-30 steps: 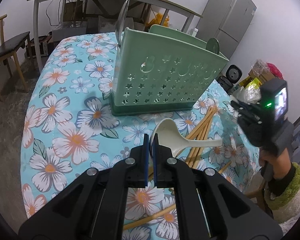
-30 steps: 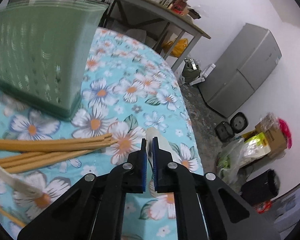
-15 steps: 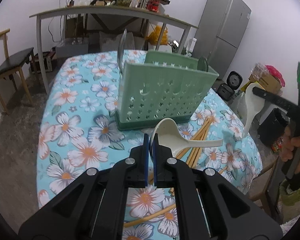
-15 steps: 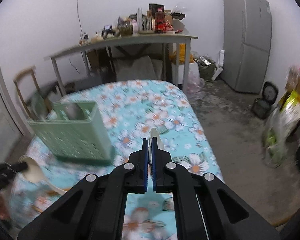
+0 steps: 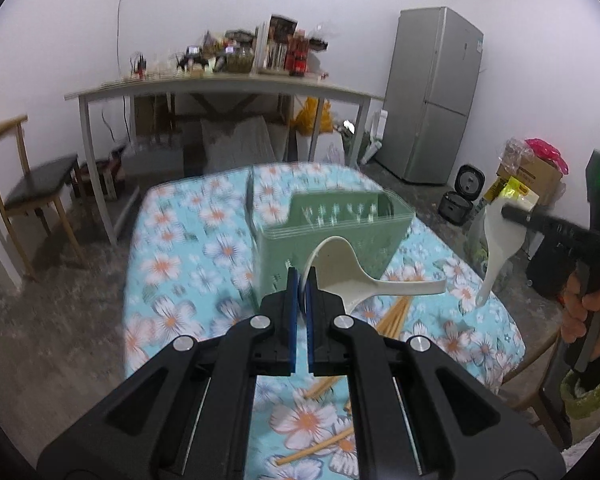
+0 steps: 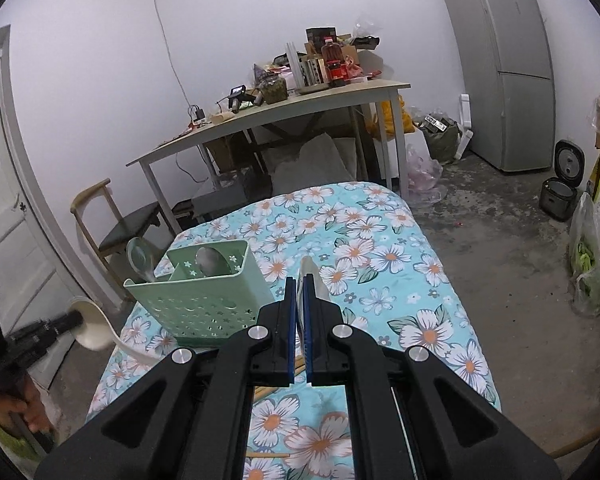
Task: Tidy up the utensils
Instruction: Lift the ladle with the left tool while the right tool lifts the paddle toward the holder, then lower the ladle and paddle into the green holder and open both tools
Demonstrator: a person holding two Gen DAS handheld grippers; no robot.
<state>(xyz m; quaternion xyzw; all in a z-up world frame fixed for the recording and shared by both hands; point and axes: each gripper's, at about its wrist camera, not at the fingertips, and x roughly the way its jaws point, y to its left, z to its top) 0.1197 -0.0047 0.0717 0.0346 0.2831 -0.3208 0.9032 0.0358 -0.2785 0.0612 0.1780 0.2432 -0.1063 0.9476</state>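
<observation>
My left gripper (image 5: 299,280) is shut on the bowl rim of a cream ladle (image 5: 352,276), held in the air with its handle pointing right. Behind it the green utensil caddy (image 5: 332,232) stands on the floral table (image 5: 172,256). My right gripper (image 6: 299,284) is shut on a white rice paddle (image 6: 309,276), seen edge on. From the left wrist view that paddle (image 5: 496,240) hangs blade up from the right gripper (image 5: 508,213). The caddy (image 6: 204,300) holds two metal spoons (image 6: 210,260). The left gripper (image 6: 72,318) and the ladle (image 6: 90,328) show at far left.
Wooden chopsticks (image 5: 396,312) lie scattered on the cloth in front of the caddy. Beyond the table stand a long cluttered desk (image 6: 284,108), a chair (image 5: 28,188), a grey fridge (image 6: 504,64), a rice cooker (image 6: 560,196) and bags on the floor (image 6: 592,264).
Both grippers have risen off the table with their utensils. The right one rolled upright and swung round to face the caddy. The caddy now sits lower and farther off in the left view.
</observation>
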